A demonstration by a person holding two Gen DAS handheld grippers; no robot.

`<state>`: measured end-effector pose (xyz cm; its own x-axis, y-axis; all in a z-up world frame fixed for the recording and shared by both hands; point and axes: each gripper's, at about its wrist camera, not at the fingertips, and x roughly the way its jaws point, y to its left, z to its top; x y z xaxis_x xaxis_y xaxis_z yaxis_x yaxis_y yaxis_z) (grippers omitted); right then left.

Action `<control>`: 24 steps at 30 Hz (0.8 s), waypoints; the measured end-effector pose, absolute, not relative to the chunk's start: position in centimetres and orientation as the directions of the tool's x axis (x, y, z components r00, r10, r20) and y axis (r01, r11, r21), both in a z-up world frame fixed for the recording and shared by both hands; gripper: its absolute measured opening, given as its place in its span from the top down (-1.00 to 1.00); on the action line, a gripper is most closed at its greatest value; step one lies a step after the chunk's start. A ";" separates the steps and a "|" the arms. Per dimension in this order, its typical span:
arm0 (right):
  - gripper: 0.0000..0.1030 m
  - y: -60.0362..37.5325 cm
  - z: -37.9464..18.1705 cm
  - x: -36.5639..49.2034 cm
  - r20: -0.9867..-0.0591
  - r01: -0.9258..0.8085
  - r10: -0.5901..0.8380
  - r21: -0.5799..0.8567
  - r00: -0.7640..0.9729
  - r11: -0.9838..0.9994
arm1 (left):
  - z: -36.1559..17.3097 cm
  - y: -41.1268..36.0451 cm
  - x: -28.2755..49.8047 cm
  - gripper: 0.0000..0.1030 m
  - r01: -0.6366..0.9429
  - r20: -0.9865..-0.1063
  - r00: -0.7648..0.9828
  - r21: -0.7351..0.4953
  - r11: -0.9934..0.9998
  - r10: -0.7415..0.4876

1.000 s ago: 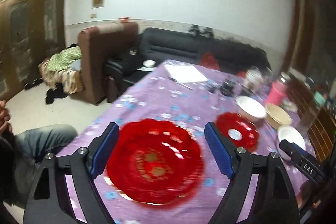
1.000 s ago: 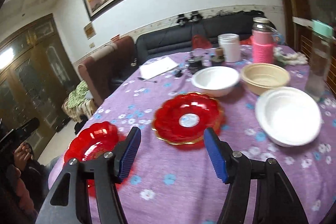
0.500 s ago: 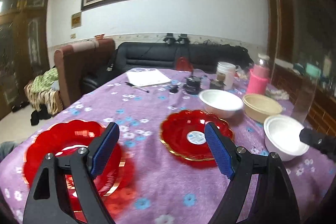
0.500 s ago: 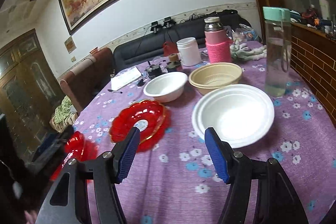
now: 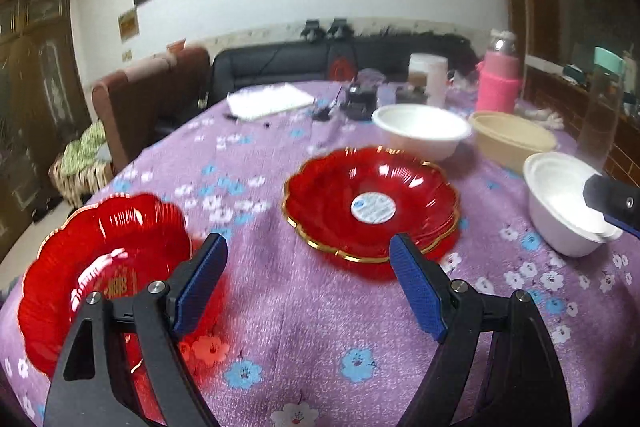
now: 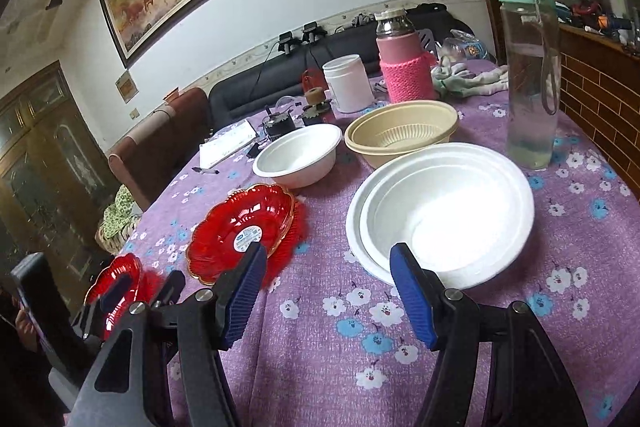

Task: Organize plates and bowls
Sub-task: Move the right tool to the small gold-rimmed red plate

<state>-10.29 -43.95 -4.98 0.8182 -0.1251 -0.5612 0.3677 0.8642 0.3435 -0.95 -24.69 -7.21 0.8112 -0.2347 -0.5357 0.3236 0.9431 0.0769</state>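
Two empty, wide-open grippers, left gripper (image 5: 308, 283) and right gripper (image 6: 326, 293), have swung rightward across the purple tablecloth (image 5: 320, 327), leaving the lone red plate (image 5: 100, 267) at the left edge and facing the stacked red plates (image 5: 370, 205) and nested white bowls (image 6: 440, 211), likely next.

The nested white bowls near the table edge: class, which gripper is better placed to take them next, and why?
Right. The right gripper is open, and the nested white bowls lie just ahead of it. The left gripper faces the red plates, with the bowls off to its side.
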 end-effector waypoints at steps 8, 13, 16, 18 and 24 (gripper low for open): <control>-0.29 -44.4 -6.5 -8.2 -0.603 0.364 -0.086 0.355 0.793 0.861 | -9.4 -26.4 0.5 -0.74 0.434 -0.694 0.663 0.051 0.899 -0.281; -0.29 -44.7 -5.1 -6.0 -0.596 0.312 -0.028 0.380 0.802 0.871 | -6.4 -25.3 2.7 -0.74 0.399 -0.705 0.633 -0.057 0.915 -0.320; -0.33 -44.8 -4.1 -3.6 -0.591 0.270 0.042 0.429 0.806 0.862 | -4.9 -25.1 5.4 -0.74 0.352 -0.739 0.602 -0.095 0.931 -0.303; -0.34 -44.8 -4.0 -1.6 -0.592 0.225 0.111 0.465 0.799 0.856 | -4.1 -24.7 7.1 -0.74 0.311 -0.745 0.598 -0.125 0.942 -0.296; -0.34 -46.6 -7.1 3.3 -0.634 0.294 0.226 0.606 0.739 0.739 | -4.7 -24.3 13.2 -0.73 0.204 -0.820 0.452 -0.289 0.935 -0.352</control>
<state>3.34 -46.65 -7.12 0.7395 0.2260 -0.6341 0.2937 0.7393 0.6060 13.18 -24.32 -4.68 0.4515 -0.3519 -0.8200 0.2035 0.9353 -0.2893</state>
